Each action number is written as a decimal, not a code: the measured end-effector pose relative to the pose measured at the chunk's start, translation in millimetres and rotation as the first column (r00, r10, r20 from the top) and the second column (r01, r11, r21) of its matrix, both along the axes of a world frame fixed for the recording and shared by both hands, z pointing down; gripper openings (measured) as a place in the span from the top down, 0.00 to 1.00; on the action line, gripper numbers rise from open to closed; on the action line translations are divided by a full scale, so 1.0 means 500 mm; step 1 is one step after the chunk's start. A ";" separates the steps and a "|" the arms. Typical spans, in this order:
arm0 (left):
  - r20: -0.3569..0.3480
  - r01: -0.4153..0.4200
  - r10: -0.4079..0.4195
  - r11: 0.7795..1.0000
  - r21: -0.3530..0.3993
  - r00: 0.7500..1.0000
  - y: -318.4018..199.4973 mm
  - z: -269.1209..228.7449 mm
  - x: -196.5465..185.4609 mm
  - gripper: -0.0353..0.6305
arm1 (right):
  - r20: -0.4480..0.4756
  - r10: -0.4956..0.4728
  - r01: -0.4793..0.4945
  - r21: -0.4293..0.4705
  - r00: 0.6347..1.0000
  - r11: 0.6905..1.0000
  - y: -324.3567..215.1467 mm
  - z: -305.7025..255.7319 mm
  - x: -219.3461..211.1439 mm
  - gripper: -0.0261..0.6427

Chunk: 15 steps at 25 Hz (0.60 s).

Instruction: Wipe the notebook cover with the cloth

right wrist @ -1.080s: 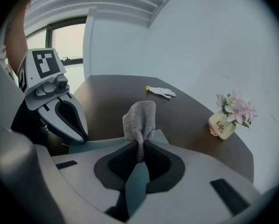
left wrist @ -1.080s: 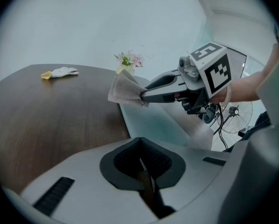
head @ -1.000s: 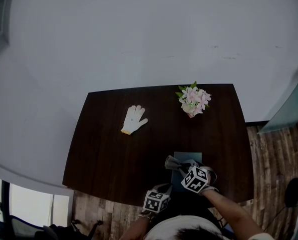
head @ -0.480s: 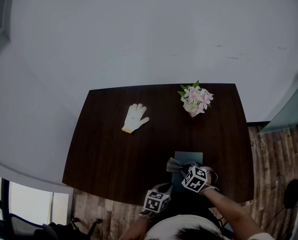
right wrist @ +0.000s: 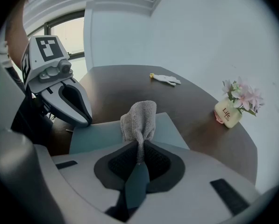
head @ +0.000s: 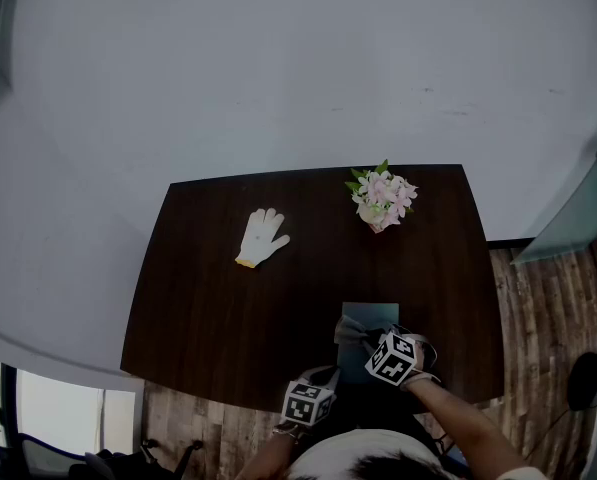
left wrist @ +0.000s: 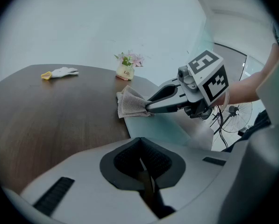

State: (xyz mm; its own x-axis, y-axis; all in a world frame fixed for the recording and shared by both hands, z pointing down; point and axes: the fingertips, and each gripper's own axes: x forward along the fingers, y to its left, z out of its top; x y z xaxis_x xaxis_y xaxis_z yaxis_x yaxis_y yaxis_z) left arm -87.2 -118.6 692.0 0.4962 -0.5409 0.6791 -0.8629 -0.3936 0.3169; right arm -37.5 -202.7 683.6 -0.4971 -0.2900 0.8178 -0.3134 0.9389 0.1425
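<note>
— What is taking up the most room?

— A dark wooden table (head: pixel 208 298) is filling the middle of the head view. A blue-grey notebook (head: pixel 370 312) is lying flat on it, close to the near edge and right of centre.

— And the tools?

— The left gripper (left wrist: pixel 141 164) is hanging at the near edge, just left of the notebook, with its jaws pressing together on nothing. The right gripper (right wrist: pixel 139 160) is reaching over the cover, its jaws squeezing tight on a grey cloth (right wrist: pixel 139 118).

— Where is the cloth sitting?

— It is bunching out past the jaw tips over the notebook's far left part, and it seems to be touching the cover there.

— Anything else?

— A small pot of pink flowers (head: pixel 381 198) is standing by the far edge, and a white glove (head: pixel 261 238) is lying well to its left.
</note>
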 end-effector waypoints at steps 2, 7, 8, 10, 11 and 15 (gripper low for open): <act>-0.001 0.001 -0.001 1.000 0.002 1.000 0.001 -0.003 0.001 0.92 | 0.000 0.008 -0.008 0.000 1.000 1.000 0.002 0.000 0.008 0.89; -0.002 0.006 -0.006 1.000 0.017 1.000 -0.004 -0.007 0.004 0.92 | -0.003 0.023 -0.023 0.004 1.000 1.000 0.003 0.000 0.031 0.89; 0.001 0.006 -0.006 1.000 0.016 1.000 -0.003 -0.006 0.004 0.92 | -0.002 0.027 -0.027 0.004 1.000 1.000 0.004 0.000 0.036 0.89; 0.003 0.003 -0.003 1.000 0.007 1.000 0.000 -0.011 0.007 0.92 | 0.000 0.037 -0.037 0.004 0.999 0.999 0.007 0.000 0.047 0.89; 0.002 0.002 -0.002 1.000 0.003 1.000 0.001 -0.014 0.008 0.92 | 0.001 0.041 -0.041 0.005 0.999 0.999 0.007 0.000 0.052 0.89; 0.002 0.004 -0.004 1.000 0.001 1.000 0.000 -0.018 0.009 0.92 | -0.001 0.057 -0.057 0.007 0.998 0.998 0.008 -0.001 0.070 0.89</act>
State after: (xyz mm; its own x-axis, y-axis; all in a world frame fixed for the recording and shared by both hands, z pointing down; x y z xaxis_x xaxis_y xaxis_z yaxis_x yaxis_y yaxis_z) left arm -82.7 -118.3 683.1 0.4931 -0.5432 0.6796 -0.8649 -0.3907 0.3153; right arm -2.7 -198.5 682.9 -0.4786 -0.3234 0.8163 -0.3659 0.9186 0.1494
